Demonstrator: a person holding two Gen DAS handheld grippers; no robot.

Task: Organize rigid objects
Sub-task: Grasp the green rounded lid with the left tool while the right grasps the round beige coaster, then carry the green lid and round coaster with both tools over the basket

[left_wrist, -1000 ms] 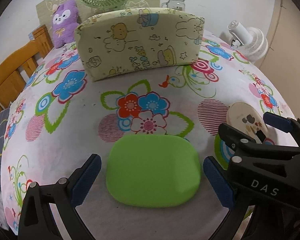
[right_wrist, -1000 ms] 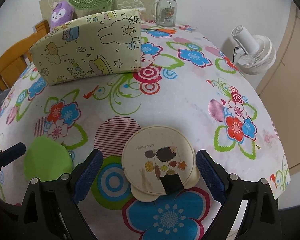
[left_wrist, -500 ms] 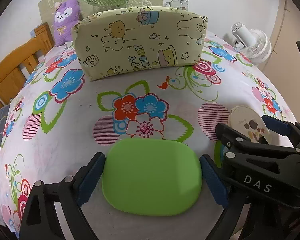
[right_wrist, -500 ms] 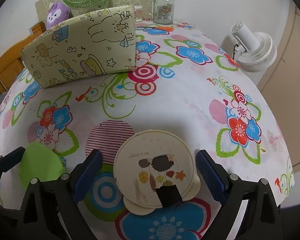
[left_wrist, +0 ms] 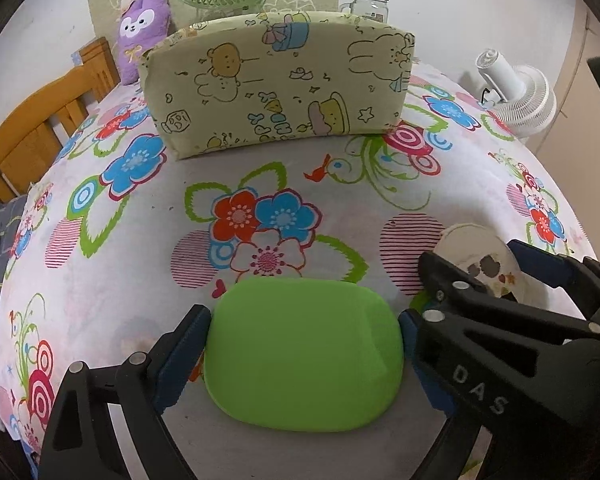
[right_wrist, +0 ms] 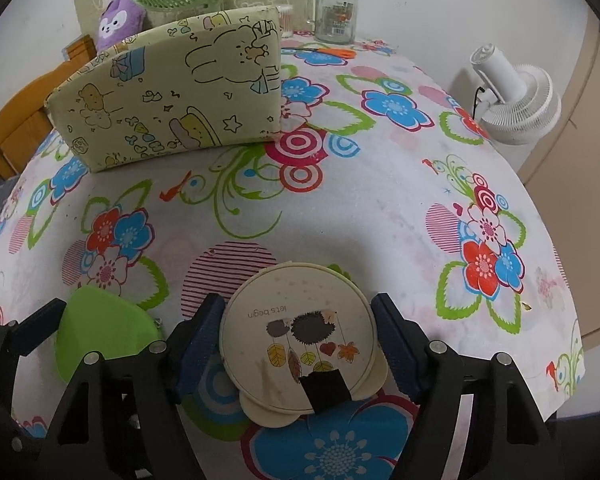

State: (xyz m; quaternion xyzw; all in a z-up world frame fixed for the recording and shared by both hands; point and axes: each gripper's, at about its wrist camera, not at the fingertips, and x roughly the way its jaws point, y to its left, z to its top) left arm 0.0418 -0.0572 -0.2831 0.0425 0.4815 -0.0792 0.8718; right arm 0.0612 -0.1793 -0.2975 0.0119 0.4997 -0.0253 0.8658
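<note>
— Both grippers have come forward since a second ago, and their blue pads, which stood apart from the objects then, are now closed in on them.

— What does the left gripper (left_wrist: 305, 344) have?

— It has the green lid (left_wrist: 303, 354), a flat rounded rectangle of plain bright green plastic with a smooth, slightly shiny top. The lid lies on the flowered tablecloth (left_wrist: 100, 280) near the front edge, and the pads (left_wrist: 182, 354) touch its two short sides, so the jaws grip it at medium width.

— And to the right of it?

— The right gripper (right_wrist: 298, 344) holds the round cream tin (right_wrist: 298, 330). Its lid shows a dark hedgehog, hanging leaves, a red heart and the words "let's begin", and a piece of black tape sits at the near edge. The pads (right_wrist: 198, 340) press on both sides of it, and a cream rim shows under it. The tin rests on the cloth just beside the green lid.

— Behind them?

— A cartoon-printed cushion (left_wrist: 276, 84) stands further back, well apart.
</note>
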